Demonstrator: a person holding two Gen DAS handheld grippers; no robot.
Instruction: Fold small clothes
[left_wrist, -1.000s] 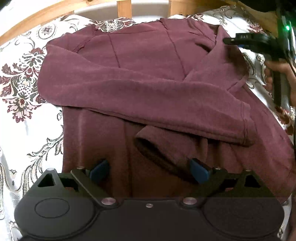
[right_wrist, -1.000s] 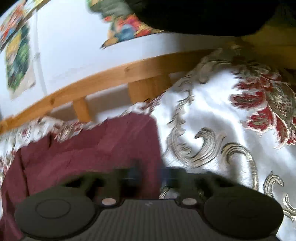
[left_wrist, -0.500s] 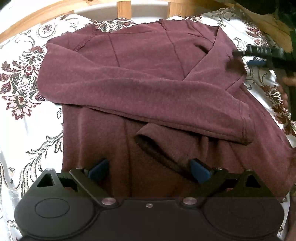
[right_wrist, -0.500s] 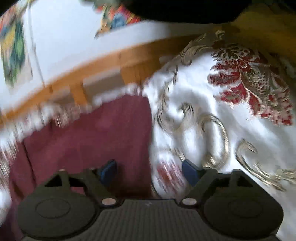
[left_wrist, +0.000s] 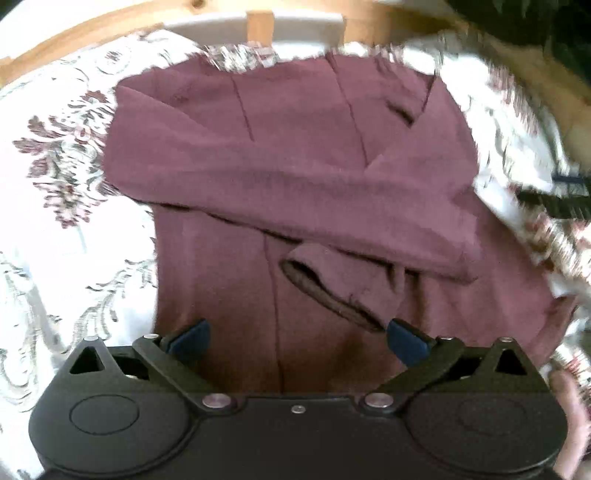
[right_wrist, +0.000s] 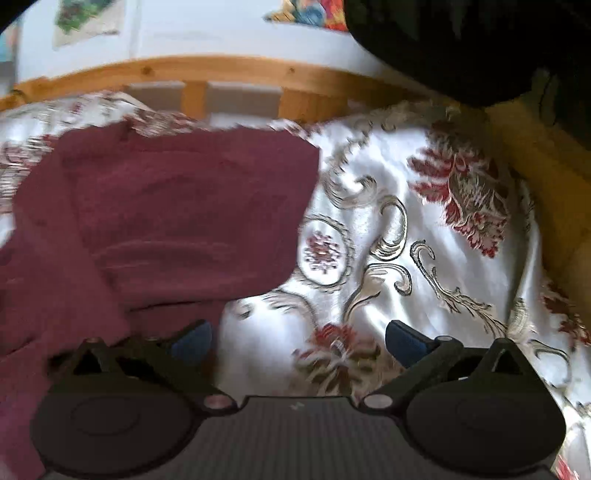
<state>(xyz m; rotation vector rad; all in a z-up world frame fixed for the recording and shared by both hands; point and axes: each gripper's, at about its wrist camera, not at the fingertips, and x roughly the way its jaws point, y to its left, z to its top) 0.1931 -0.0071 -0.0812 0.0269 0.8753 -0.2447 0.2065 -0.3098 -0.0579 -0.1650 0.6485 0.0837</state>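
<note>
White satin bedding (left_wrist: 44, 258) with a floral print covers the bed, a wooden rail (right_wrist: 229, 72) running along its far edge. From my left wrist camera, the maroon sweater (left_wrist: 295, 177) lies flat on the cover, both sleeves folded across its chest, and my left gripper (left_wrist: 297, 338) hangs over its hem with jaws spread, holding nothing. My right gripper (right_wrist: 297, 338) is likewise spread wide, empty, over bare cover just beside the sweater's right edge.
</note>
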